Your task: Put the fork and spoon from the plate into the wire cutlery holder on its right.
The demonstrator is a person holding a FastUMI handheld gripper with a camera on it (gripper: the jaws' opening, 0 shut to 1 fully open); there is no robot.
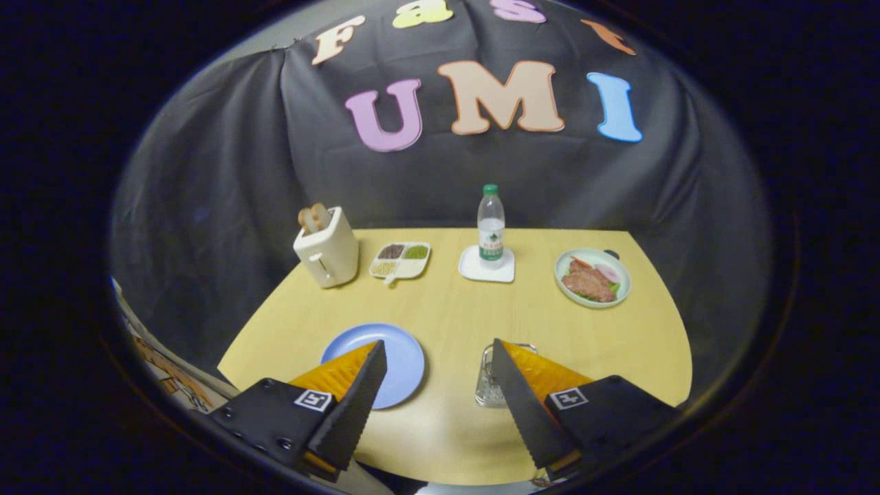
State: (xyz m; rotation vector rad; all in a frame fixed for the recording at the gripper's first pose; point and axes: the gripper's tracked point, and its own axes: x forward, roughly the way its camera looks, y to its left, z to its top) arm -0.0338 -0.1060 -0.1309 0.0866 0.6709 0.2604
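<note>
A round blue plate [404,363] lies on the wooden table [447,302], near its front edge. One finger covers the plate's left part, and the part that shows is bare. To its right stands the wire cutlery holder [485,389], half hidden behind the other finger, so I cannot make out what is inside it. My gripper [437,342] hovers above the table with its fingers wide apart and nothing between them. The plate sits under one fingertip and the holder under the other.
Along the back of the table stand a cream toaster [327,253] with bread in it, a divided dish of grains [401,261], a water bottle [491,224] on a white coaster [487,269], and a plate of food [592,278].
</note>
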